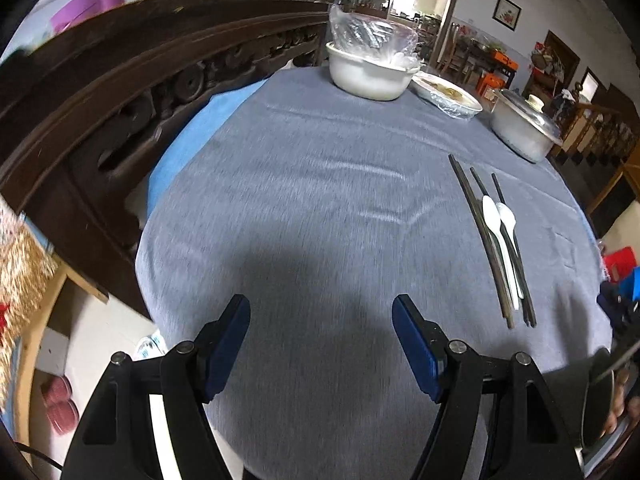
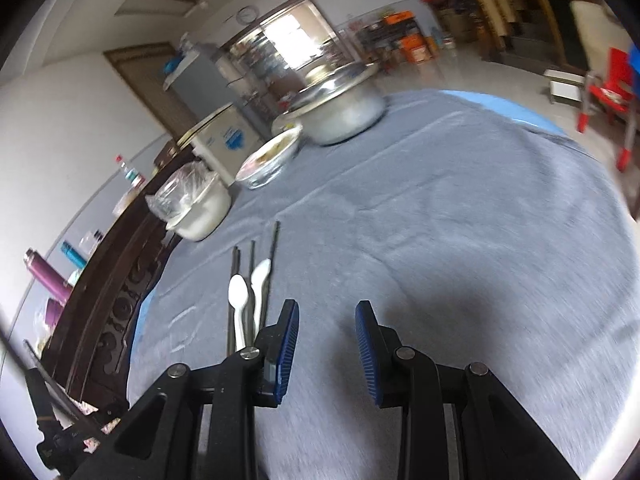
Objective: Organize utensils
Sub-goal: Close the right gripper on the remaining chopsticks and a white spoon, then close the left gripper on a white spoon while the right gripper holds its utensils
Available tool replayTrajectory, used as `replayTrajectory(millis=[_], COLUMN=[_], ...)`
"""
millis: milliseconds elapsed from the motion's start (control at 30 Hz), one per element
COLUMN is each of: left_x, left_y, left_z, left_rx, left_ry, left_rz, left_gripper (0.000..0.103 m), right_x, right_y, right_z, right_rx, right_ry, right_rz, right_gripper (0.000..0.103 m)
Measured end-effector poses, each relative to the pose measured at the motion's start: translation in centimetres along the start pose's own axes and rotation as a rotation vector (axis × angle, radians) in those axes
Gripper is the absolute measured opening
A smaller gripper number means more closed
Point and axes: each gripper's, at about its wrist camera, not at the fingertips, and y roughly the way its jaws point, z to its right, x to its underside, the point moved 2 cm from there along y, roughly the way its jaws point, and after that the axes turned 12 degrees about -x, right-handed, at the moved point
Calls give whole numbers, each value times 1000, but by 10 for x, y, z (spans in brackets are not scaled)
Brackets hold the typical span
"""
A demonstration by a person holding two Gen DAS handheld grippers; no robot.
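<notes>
Grey cloth (image 1: 320,160) below; my left gripper (image 1: 321,308) and right gripper (image 2: 327,312) both released, empty, near chopsticks (image 1: 480,232) and spoons (image 1: 496,232)

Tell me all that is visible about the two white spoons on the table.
The two white spoons look like smooth plastic or ceramic. They lie flat on the grey tablecloth, side by side and nearly parallel, bowls toward the dishes, handles toward the cameras. They rest among dark chopsticks, touching or overlapping them. No gripper touches them; in the right wrist view they lie just left of the right gripper.
</notes>
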Motion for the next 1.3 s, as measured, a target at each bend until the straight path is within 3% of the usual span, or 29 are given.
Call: replayTrajectory(millis=[333, 500, 700, 900, 1000, 1067, 1133, 1300], left_x=[-30, -39, -53, -69, -75, -77, -80, -85], left_y=[24, 31, 37, 46, 51, 53, 53, 53], left_z=[35, 50, 64, 88, 102, 113, 125, 159], left_rx=[0, 12, 27, 62, 86, 110, 130, 200], left_ry=[70, 101, 131, 201, 229, 250, 278, 358], left_rz=[2, -1, -2, 21, 10, 6, 10, 32], left_gripper=[74, 74, 74, 74, 74, 74, 74, 72], right_x=[-40, -42, -31, -28, -25, -26, -29, -35], right_y=[113, 158, 199, 208, 207, 206, 201, 183], right_z=[-31, -53, -63, -66, -68, -66, -62, -43], right_rx=[-101, -61, 60, 92, 106, 94, 88, 76], right_ry=[-102, -172, -235, -294, -346, -340, -332, -278], right_rz=[-218, -308, -400, -415, -432, -433, -415, -370], right_gripper=[40, 40, 40, 42, 37, 36, 26, 26])
